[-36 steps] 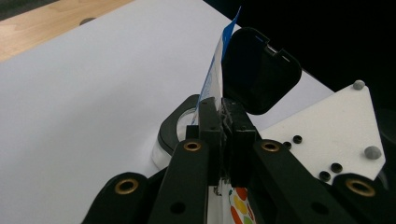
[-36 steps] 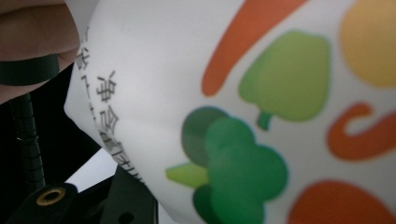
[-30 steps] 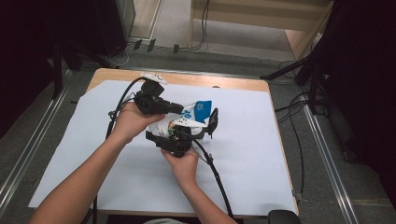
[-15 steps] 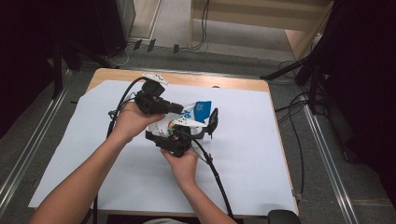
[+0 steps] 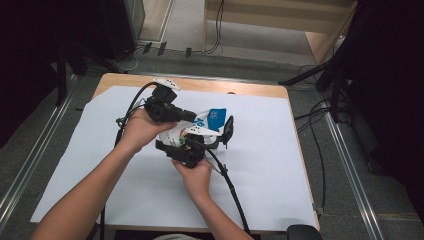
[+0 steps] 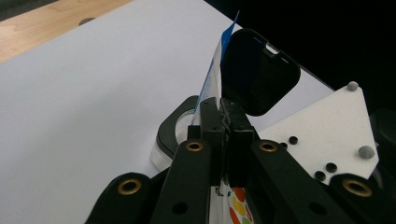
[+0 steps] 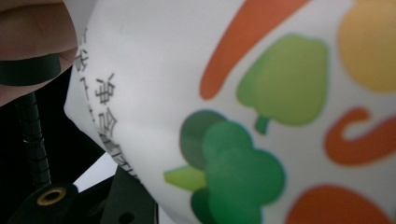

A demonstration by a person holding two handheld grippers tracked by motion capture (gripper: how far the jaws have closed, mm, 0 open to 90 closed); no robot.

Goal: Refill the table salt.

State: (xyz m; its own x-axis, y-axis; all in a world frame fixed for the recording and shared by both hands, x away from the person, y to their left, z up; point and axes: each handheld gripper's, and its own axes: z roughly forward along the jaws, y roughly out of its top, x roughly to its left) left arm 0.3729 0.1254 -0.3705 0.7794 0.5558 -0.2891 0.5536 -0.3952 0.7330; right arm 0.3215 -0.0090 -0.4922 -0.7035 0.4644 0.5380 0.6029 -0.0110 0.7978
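Item, frame ctr: my L gripper (image 6: 223,122) had just pinched shut on pouch (image 5: 207,120) top edge, R gripper (image 5: 187,149) clamped on container (image 6: 175,135) w/ lid (image 6: 259,77) open, so hold looked set.

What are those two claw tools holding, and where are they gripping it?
A white printed pouch. The left gripper pinches its thin upper edge; the right gripper holds its lower body.

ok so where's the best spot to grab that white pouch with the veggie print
The thin flat top edge of the pouch, pinched across its two faces from the side, as the left gripper does now. It stands upright out of the black-lidded container, so the edge is free; the printed belly looks bulgy.
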